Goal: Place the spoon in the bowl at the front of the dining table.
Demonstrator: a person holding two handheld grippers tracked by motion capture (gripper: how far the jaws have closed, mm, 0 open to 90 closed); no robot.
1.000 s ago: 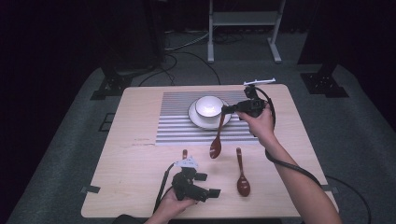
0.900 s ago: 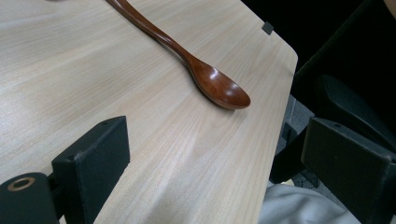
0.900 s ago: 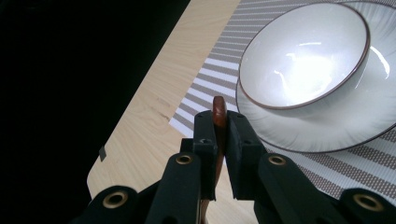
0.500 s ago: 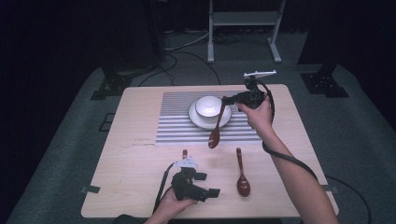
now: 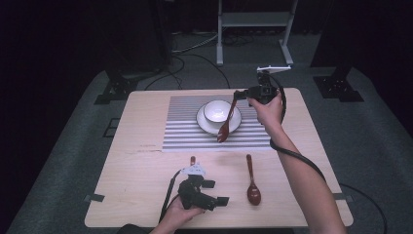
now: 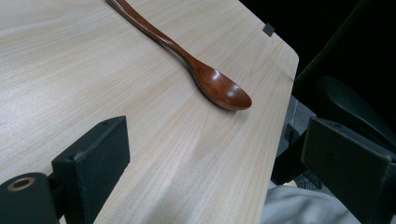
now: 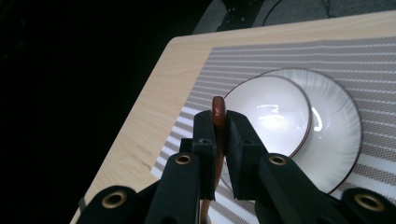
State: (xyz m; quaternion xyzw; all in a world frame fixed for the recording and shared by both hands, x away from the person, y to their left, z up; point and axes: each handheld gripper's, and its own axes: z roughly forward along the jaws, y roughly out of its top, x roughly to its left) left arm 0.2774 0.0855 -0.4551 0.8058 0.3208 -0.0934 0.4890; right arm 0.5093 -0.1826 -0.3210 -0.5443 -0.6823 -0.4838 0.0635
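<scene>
1. The right gripper (image 5: pixel 239 93) was clenched on the handle end of a wooden spoon (image 5: pixel 226 122), held above the white bowl (image 5: pixel 216 110) at the far side of the table (image 5: pixel 146 146).
2. The spoon hung steeply, its long axis slanting near and left, with its scoop lowest over the saucer (image 5: pixel 207 126).
3. The left gripper (image 5: pixel 214 192) rested released at the near edge, beside a second spoon (image 5: pixel 252 183) that lay flat, scoop pointing near.

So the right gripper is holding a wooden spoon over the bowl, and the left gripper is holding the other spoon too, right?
Not quite. The left gripper holds nothing: the left gripper view shows its jaws open, with the other spoon lying on the table ahead. The right gripper does hold a wooden spoon over the bowl.
</scene>
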